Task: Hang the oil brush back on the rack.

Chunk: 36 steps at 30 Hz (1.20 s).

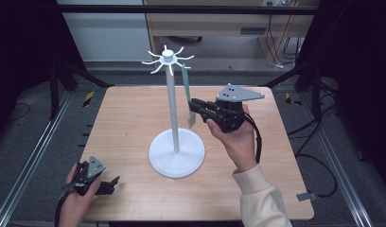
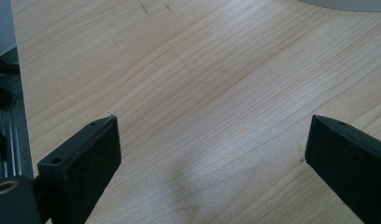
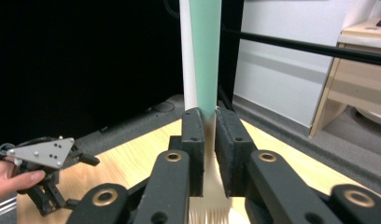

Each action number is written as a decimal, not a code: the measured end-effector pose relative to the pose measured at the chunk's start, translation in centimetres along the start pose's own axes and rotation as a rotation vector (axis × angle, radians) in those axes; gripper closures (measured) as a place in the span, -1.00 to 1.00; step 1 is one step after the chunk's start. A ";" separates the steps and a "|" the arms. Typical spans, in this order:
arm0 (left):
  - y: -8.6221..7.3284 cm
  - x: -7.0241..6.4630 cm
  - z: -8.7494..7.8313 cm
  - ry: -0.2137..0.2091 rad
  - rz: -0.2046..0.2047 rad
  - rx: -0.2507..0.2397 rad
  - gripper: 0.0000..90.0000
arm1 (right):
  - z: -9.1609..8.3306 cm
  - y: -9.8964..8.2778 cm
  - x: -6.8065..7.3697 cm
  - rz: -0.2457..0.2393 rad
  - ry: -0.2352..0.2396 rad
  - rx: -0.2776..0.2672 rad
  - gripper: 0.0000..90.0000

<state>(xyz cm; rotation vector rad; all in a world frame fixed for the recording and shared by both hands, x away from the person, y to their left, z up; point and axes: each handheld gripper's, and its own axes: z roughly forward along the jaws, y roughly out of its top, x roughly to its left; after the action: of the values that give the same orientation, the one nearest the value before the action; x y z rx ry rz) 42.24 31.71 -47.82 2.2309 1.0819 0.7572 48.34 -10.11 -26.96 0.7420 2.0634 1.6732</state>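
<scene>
A white stand (image 1: 172, 109) with a round base (image 1: 177, 153) and a ring of hooks (image 1: 168, 57) at its top rises from the middle of the wooden table (image 1: 129, 113). From one hook hangs a utensil with a long green handle (image 1: 186, 82) and a pale slotted head. My right gripper (image 1: 193, 105) comes in from the right at mid-height and is shut on it. In the right gripper view the jaws (image 3: 210, 121) pinch the utensil (image 3: 205, 56) where green turns to cream, with the pole (image 3: 187, 56) just behind. My left gripper (image 1: 113, 184) lies open on the table's near left corner, with bare wood between its jaws (image 2: 212, 140).
The stand's base edge (image 2: 347, 3) shows at the top of the left gripper view. Dark frame rails and cables run along the floor on both sides of the table. A wooden desk (image 1: 205, 23) stands beyond the far edge.
</scene>
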 end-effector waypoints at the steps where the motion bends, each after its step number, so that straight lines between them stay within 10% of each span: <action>1: 0.0 0.0 0.0 0.000 -0.001 -0.001 -0.93 | 0.0 0.0 0.0 0.001 0.000 0.002 0.77; 9: 0.0 0.0 0.0 -0.001 0.001 0.000 -0.93 | -0.3 0.1 0.3 -0.023 -0.033 0.022 0.61; 20: 0.1 -0.1 0.1 -0.006 0.005 -0.002 -0.93 | -1.2 0.0 0.4 -0.029 -0.250 0.105 -0.04; 36: 0.1 -0.2 0.1 -0.010 0.008 0.001 -0.93 | -1.3 -1.4 -1.2 -0.015 -0.357 0.176 -0.56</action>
<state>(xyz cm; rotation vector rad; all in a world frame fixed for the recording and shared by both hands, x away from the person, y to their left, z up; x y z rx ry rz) 42.27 31.51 -47.88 2.2393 1.0690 0.7484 48.32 -12.06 -28.13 0.9979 1.9662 1.2515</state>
